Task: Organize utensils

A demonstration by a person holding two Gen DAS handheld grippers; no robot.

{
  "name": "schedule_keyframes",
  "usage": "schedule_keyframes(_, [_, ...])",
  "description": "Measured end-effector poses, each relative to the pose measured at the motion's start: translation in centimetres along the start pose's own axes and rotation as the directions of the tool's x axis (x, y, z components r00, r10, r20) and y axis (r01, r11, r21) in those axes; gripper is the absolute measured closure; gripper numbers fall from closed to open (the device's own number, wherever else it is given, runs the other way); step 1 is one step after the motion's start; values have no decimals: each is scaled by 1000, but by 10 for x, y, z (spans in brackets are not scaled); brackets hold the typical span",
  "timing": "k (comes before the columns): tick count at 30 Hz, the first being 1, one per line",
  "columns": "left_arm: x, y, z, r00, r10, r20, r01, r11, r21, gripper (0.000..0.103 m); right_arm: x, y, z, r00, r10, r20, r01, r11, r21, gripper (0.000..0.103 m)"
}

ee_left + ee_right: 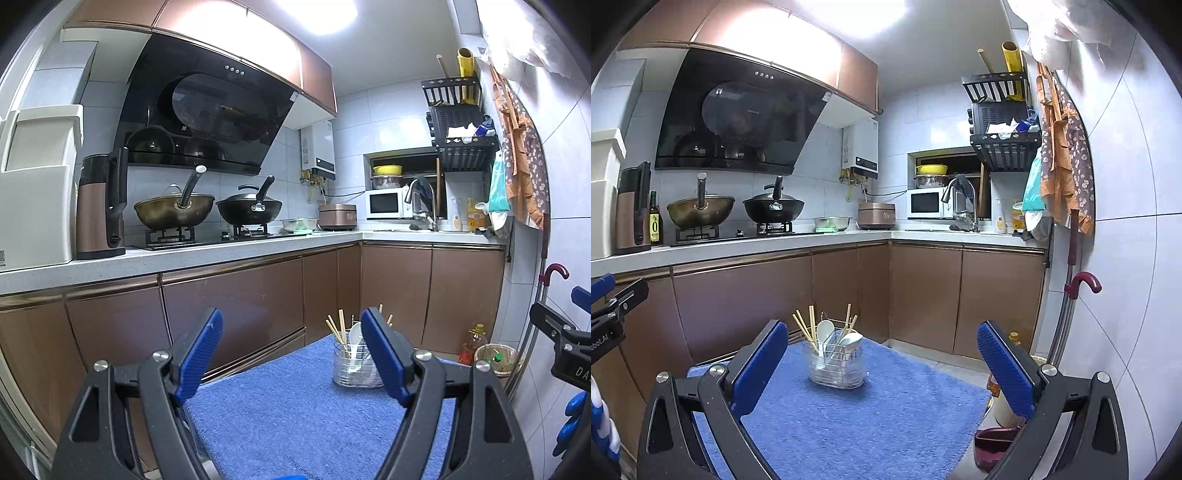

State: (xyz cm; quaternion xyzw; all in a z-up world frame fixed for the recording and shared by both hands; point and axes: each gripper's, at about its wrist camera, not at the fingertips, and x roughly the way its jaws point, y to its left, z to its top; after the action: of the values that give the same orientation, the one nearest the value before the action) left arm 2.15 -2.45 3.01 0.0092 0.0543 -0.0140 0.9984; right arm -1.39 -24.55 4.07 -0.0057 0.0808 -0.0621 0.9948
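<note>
A clear utensil holder (836, 363) with a wire insert stands on the far part of a blue towel (879, 417). It holds several wooden chopsticks (809, 326) and white spoons (824, 332). In the left wrist view the holder (352, 363) sits just left of my right finger. My left gripper (291, 354) is open and empty, held above the towel (295, 413). My right gripper (882, 365) is open and empty, also above the towel, with the holder between its fingers further off.
Brown cabinets (738, 295) and a counter with a stove, woks (774, 208) and sink run behind and to the left. A bin (496, 356) and oil bottle (474, 341) stand on the floor right of the towel. A red-handled umbrella (1082, 284) leans on the right wall.
</note>
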Motion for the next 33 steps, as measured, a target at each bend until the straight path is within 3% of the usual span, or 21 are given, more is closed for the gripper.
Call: schedule_keyframes(33, [-10,4,-2,1000,7,7,-7,1000,25,27,-1,8,-1,1000,8,-6,-8,1000,3,0])
